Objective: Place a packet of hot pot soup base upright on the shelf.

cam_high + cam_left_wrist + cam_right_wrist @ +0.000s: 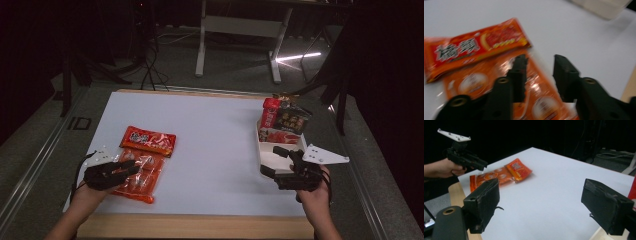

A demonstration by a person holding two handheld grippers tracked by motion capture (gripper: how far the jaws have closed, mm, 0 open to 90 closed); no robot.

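Dark floor and table legs ring your white table (210,145), and the work sits at its left near corner. Your left gripper (131,169) hovers over the clear orange snack pack (137,172), which lies flat at about eight o'clock on the table with a smaller red-orange packet (148,140) overlapping its far end. In the left gripper view the jaws stand partly narrowed with a gap between them, the snack pack (541,100) beneath and between them, but the blur hides whether the pads press the film, so I cannot tell if you have a grip. Your right gripper (272,161) waits at about four o'clock beside the white box (262,150) of packets, its jaws spread wide and empty. The risk from here is a shallow pinch: slick, flat film gives the pads little to bite, so clamping on the top layer alone could let the pack slide out as you lift. The overlapping red-orange packet could also drag along or be flicked aside. Tilt in low, catch an edge, and lift slowly.
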